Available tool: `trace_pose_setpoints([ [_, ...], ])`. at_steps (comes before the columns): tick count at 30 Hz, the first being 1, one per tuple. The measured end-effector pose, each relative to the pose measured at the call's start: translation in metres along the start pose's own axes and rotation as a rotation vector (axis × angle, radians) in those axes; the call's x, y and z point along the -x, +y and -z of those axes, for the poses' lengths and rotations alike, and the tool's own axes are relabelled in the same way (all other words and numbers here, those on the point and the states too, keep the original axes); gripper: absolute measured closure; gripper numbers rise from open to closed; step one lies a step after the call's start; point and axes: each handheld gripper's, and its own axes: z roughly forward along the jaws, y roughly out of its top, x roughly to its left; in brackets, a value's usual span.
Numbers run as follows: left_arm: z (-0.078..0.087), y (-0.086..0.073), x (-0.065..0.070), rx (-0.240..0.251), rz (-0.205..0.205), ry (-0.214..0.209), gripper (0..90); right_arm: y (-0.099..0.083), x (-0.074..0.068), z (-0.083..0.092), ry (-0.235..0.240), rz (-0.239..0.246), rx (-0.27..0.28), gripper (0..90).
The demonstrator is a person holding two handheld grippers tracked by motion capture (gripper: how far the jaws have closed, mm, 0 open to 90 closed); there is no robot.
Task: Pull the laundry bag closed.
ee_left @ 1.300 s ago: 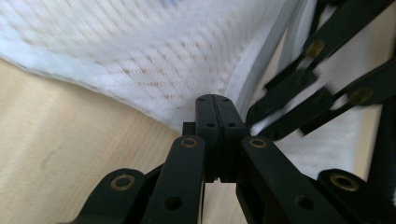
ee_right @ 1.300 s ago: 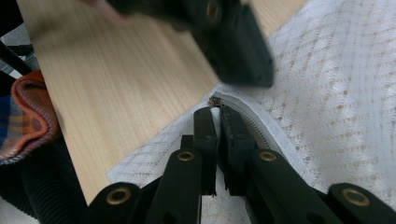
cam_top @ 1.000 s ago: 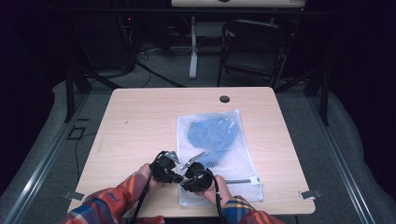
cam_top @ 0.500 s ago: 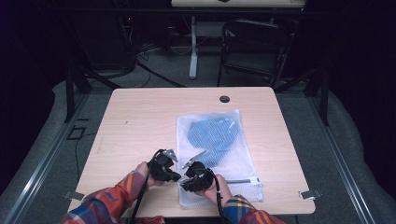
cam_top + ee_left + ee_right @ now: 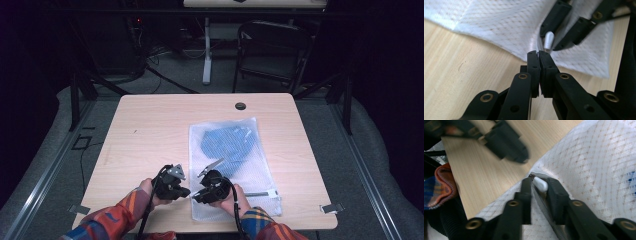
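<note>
A white mesh laundry bag (image 5: 235,170) lies flat on the light wooden table (image 5: 150,135), toward the person's side and a little right of the middle, with something blue (image 5: 227,145) showing through its netting in the half farther from the person. Both grippers work at the bag's near left corner, just at its edge. The left gripper (image 5: 187,192) comes in from the left of that corner, held in a hand with a plaid sleeve (image 5: 112,220) behind it; in the left gripper view its two black jaws are pressed tightly together on the very corner of the bag (image 5: 534,47), pinching the fabric where the zipper ends. The right gripper (image 5: 197,196) sits over the bag itself, just beside the left one, nearly tip to tip. Its jaws have just been opening, and in the right gripper view they stand apart on either side of the small white zipper pull (image 5: 540,184), which lies between them at the end of the grey zipper track (image 5: 546,212); the right-hand jaw is close against the pull, yet a gap shows at the other, so the pull looks released rather than clamped. Beyond the bag, near the table's far edge, is a round dark cable hole (image 5: 240,106).
</note>
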Motion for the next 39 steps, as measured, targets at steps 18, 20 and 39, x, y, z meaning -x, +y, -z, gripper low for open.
trace_pose_setpoints([
  [18,-0.020,0.003,0.001,-0.009,0.088,-0.033,90.0,-0.002,-0.005,-0.007,0.009,0.006,-0.012,80.1],
  [20,-0.020,0.002,0.001,-0.010,0.088,-0.037,90.0,-0.002,-0.006,-0.007,0.009,0.002,0.003,83.3],
  [39,-0.019,-0.001,0.000,0.007,0.055,-0.038,90.0,-0.007,0.000,0.007,0.005,-0.012,0.020,87.1],
])
